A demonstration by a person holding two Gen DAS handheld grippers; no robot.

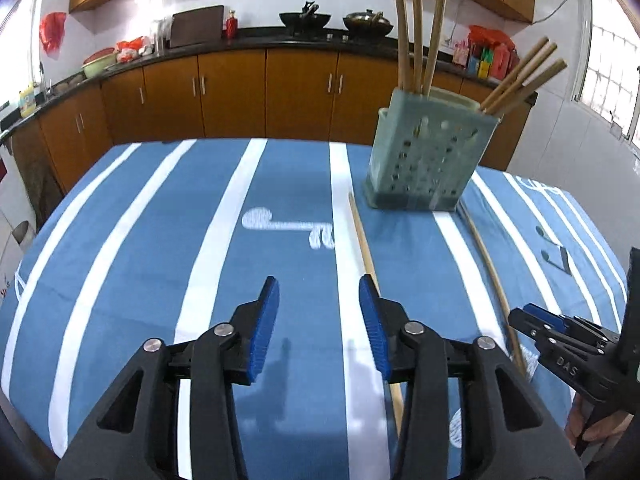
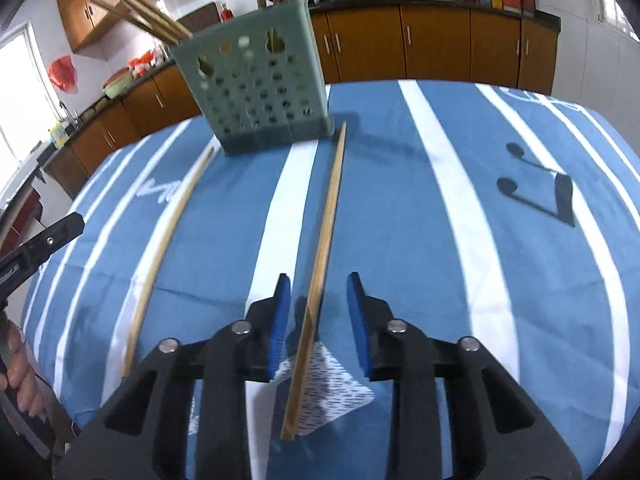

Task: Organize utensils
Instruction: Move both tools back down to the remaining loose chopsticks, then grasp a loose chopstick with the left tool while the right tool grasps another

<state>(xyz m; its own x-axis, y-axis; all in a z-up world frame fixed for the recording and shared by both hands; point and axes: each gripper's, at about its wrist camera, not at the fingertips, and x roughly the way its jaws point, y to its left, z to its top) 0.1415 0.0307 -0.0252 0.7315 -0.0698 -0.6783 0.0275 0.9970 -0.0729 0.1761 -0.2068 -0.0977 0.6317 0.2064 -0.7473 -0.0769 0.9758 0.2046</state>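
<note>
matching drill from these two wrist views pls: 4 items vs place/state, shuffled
Items:
1. right gripper
2. left gripper
3. holder
4. left chopstick

States:
A. stands upright at the far end of the cloth, chopsticks inside
B. open, straddling the right chopstick on the cloth
C. lies flat, outside both grippers
D. open, only the cloth between its pads

Pairs: 1-B, 2-D, 3-A, 4-C

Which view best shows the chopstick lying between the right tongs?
The right wrist view: the chopstick runs nearly full length from the holder down between the open right tongs. In the left wrist view the same chopstick sits off to the right, thinner, its near end meeting the right tongs.
</note>
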